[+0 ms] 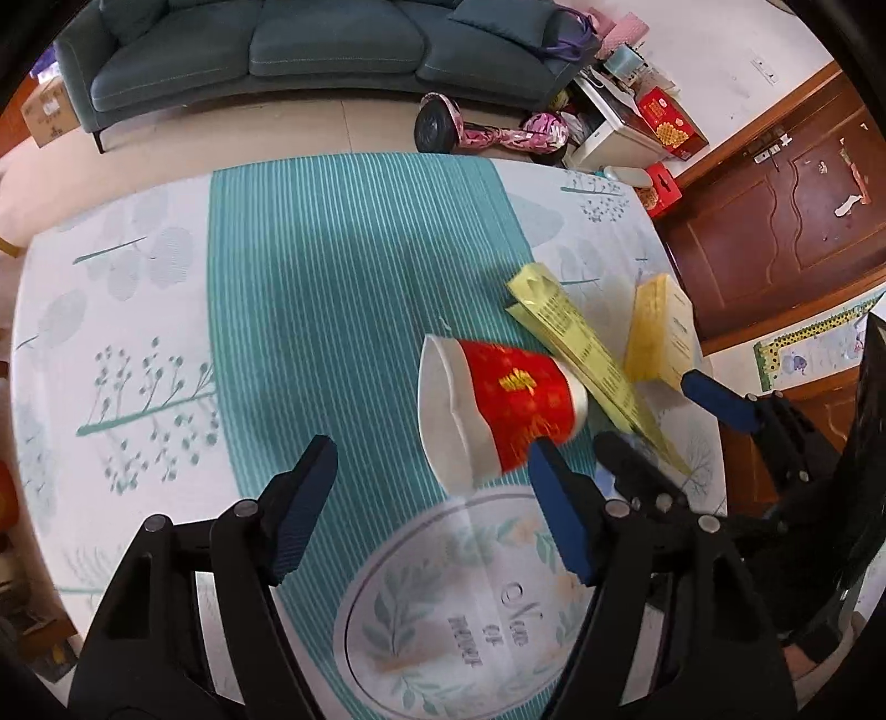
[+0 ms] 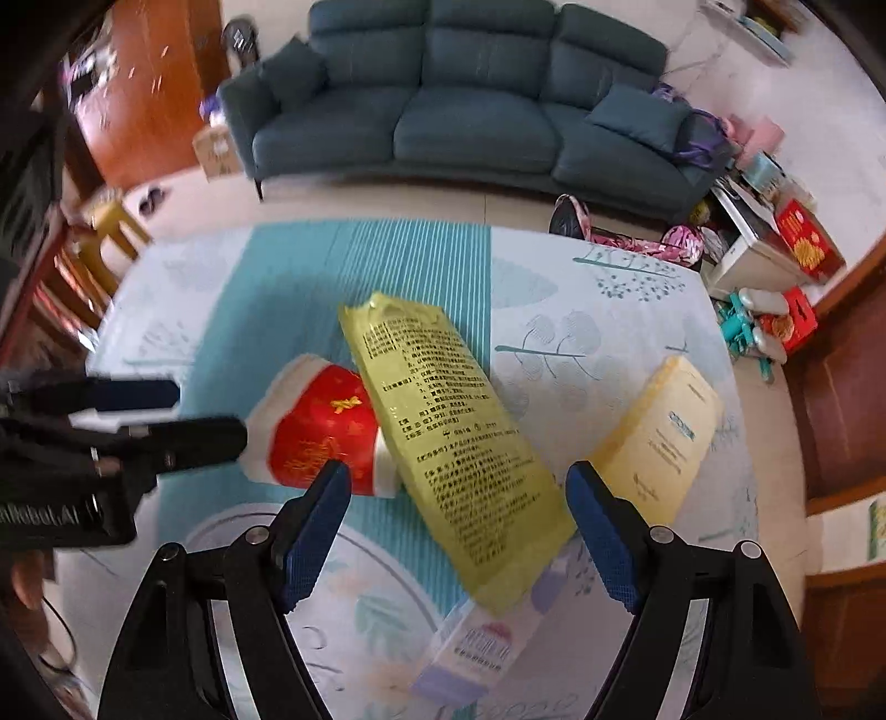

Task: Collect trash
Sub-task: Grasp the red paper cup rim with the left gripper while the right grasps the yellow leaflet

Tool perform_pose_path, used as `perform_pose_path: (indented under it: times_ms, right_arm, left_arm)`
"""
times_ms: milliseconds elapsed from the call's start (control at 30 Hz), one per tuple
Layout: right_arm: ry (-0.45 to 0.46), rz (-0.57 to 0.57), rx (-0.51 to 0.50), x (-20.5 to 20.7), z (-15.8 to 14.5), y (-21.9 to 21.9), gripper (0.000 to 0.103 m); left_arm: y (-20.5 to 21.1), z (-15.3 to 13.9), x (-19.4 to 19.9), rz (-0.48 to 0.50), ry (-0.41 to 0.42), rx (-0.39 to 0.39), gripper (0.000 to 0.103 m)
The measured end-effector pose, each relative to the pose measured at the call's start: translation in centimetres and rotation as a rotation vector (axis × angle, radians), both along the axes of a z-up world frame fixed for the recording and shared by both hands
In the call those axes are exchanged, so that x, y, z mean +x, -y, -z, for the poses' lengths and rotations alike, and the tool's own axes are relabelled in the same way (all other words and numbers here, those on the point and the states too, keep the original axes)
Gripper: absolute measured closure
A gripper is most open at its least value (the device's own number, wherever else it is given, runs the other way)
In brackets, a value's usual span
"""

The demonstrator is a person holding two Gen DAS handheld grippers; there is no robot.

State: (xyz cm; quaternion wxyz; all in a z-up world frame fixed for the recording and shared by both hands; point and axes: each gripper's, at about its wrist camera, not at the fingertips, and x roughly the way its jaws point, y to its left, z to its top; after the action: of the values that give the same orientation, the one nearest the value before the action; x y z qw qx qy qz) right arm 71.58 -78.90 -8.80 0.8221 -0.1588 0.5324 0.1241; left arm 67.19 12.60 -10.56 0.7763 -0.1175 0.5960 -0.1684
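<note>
Beyond the far edge of the table, a dark teal sofa (image 1: 310,50) spans the back of the room, with a pink patterned hoverboard (image 1: 487,130) on the floor before it and a brown wooden door (image 1: 775,221) to the right in the left wrist view. The table (image 1: 138,310) wears a white leaf-print cloth with a teal striped band down the middle.

Only the right wrist view shows a white and lilac carton (image 2: 487,642) lying under the near end of the long yellow packet (image 2: 443,421); only the left wrist view shows that door closely. In the right wrist view a yellow stool (image 2: 111,227) stands at the left.

On the cloth the yellow packet lies slanted, printed side up, its edge against the base of the red paper cup (image 1: 498,410). The cup is crushed and lies on its side, its white inside facing left in the left wrist view; what I can see of the inside looks bare. A cream sachet (image 2: 659,437) lies just right of the packet.

The left gripper (image 1: 432,498) hangs over the cloth with its fingers apart, nothing between them; its right finger (image 1: 559,515) is just beside the cup's base. The right gripper (image 2: 459,531) also has its fingers spread, straddling the yellow packet's near part without pressing it.
</note>
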Motion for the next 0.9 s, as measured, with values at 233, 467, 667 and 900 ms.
perform_pose_path:
  times_ms: [233, 467, 667, 900]
  right_arm:
    - [-0.006, -0.094, -0.135, 0.6, 2.9, -0.9, 0.022]
    - [-0.036, -0.132, -0.172, 1.7, 6.0, -1.2, 0.046]
    - [0.006, -0.105, -0.132, 2.1, 5.8, 0.0, 0.074]
    - [0.063, -0.048, 0.0, 0.6, 1.5, 2.0, 0.088]
  left_arm:
    - [1.5, 3.4, 2.7, 0.022, -0.069, -0.044, 0.042]
    - [2.3, 4.6, 4.0, 0.0, -0.123, -0.21, 0.078]
    - [2.8, 3.4, 3.0, -0.007, -0.085, -0.259, 0.099]
    - [2.8, -0.7, -0.7, 0.003, 0.032, -0.189, 0.102]
